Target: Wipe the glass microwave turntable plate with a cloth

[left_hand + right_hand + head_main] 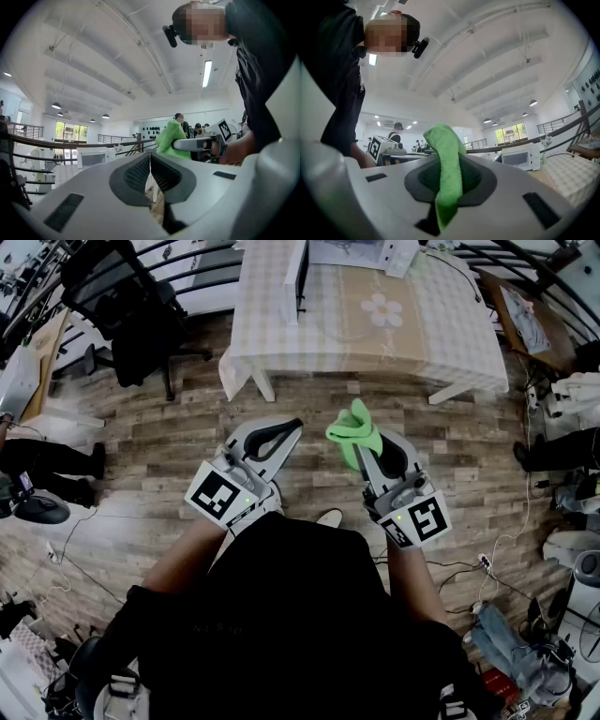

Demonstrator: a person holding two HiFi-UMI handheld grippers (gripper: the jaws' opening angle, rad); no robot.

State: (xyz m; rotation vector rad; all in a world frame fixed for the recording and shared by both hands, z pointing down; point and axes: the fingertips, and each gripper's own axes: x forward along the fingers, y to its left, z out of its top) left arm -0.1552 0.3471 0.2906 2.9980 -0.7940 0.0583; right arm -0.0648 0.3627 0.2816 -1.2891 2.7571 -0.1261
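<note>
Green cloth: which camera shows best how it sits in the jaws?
The right gripper view: the green cloth sits clamped in the right gripper, between its jaws, one end up, the other hanging down. The head view shows only a bunch at that gripper's tip; the left gripper view shows it small and farther off.

- The person is wearing a black top (300,615) with short sleeves.
- A small black camera (420,47) is sitting at the person's head.
- The left gripper (296,425) is showing a light grey shell that tapers toward its jaws, with a black oval recess in its upper face.
- The right gripper (367,454) is showing the same grey shell and black recess.
- Each is carrying a white marker cube (222,495) printed with black squares, and a tiny green light (246,503) is glowing beside it.
- Dark ribbed pads (136,174) are lining the jaws' inner faces, and black rectangular slots (63,213) are marking the shell.
</note>
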